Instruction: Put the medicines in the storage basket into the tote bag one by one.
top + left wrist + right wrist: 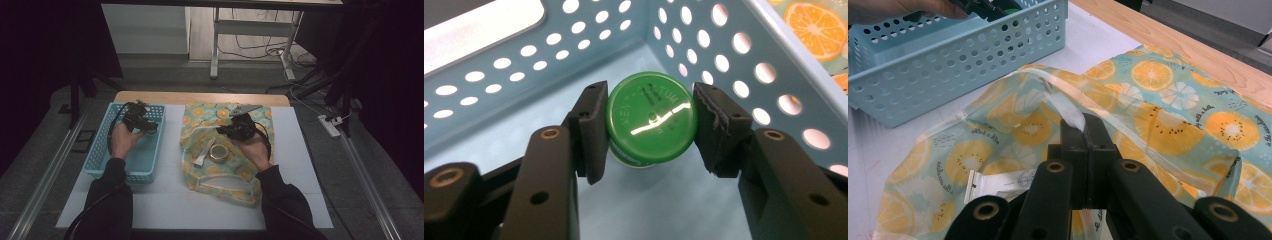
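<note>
My left gripper [651, 92] reaches down into a light blue perforated basket [499, 65]. Its two pads press on either side of the shiny green lid of a small jar [651, 125] standing on the basket floor. In the high view the left gripper [145, 125] is over the basket's far right corner. My right gripper [1083, 122] is shut, pinching the clear plastic rim of a teal bag [1158, 115] printed with orange slices. In the high view this gripper [232, 131] holds the bag's [200, 175] mouth up, and a round gold-topped tin [218, 152] lies inside.
The basket [100, 150] and bag lie on a white mat [165, 205] over a wooden table [200, 97]. A white label [998, 185] shows inside the bag. Beyond the table stand desk legs [215, 45], cables and a power strip [330, 125] on the floor.
</note>
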Tool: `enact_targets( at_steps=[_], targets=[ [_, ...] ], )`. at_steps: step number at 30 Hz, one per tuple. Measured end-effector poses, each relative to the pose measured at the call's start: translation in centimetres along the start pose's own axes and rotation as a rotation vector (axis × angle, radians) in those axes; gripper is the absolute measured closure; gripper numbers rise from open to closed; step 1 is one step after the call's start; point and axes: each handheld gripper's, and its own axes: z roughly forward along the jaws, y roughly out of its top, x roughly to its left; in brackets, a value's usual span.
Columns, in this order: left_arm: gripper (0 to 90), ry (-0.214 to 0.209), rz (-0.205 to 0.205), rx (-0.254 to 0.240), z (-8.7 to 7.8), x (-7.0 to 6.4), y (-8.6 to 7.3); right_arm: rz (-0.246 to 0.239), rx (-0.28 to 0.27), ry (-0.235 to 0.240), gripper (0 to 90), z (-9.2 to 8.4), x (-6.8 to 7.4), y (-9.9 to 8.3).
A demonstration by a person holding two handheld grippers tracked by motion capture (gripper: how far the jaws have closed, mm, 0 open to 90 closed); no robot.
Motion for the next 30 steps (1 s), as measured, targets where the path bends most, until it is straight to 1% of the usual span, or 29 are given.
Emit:
enact_targets(
  at_steps=[6,8,15,19,24,30],
  targets=[
    [52.0,0.007,-0.025,0.013,-0.3,0.0,0.0,-0.001,0.000,0.001,89.4,0.1,0.0,0.0],
    [52.0,0.001,-0.036,0.000,-0.4,0.0,-0.1,0.001,-0.001,0.002,89.5,0.1,0.0,0.0],
    [52.1,-0.012,-0.033,-0.028,-1.8,-0.2,-0.1,0.008,0.000,0.003,89.5,0.1,0.0,0.0],
    [52.1,-0.027,-0.017,-0.046,-2.8,-0.6,0.0,0.011,0.003,0.007,89.6,0.1,0.0,0.0],
    [52.1,-0.042,0.018,-0.055,-3.6,-1.4,0.3,0.013,0.003,0.009,89.6,0.1,-0.1,-0.1],
    [52.1,-0.058,0.036,-0.063,-4.8,-1.9,0.6,0.017,0.001,0.011,89.6,0.1,-0.1,-0.1]
  ],
)
